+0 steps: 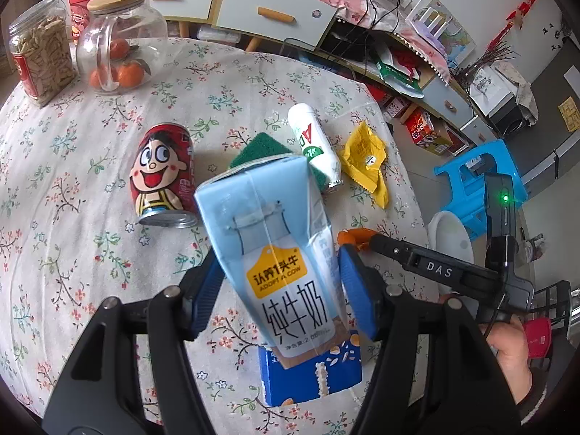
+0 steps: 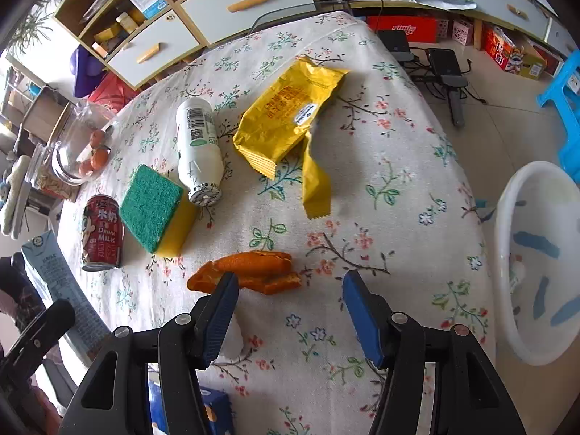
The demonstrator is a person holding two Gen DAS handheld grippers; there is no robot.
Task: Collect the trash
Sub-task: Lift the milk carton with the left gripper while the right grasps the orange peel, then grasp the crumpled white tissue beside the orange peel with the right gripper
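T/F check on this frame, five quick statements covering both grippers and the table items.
1. The left gripper grips the milk carton. True.
2. The right gripper holds the orange peel. False: its jaws stand open, with the peel lying on the cloth by the left finger.
3. The white bottle stands upright. False: it lies on its side.
4. The sponge lies between the red can and the bottle. True.
5. The yellow wrapper is in the white basin. False: it lies on the table.
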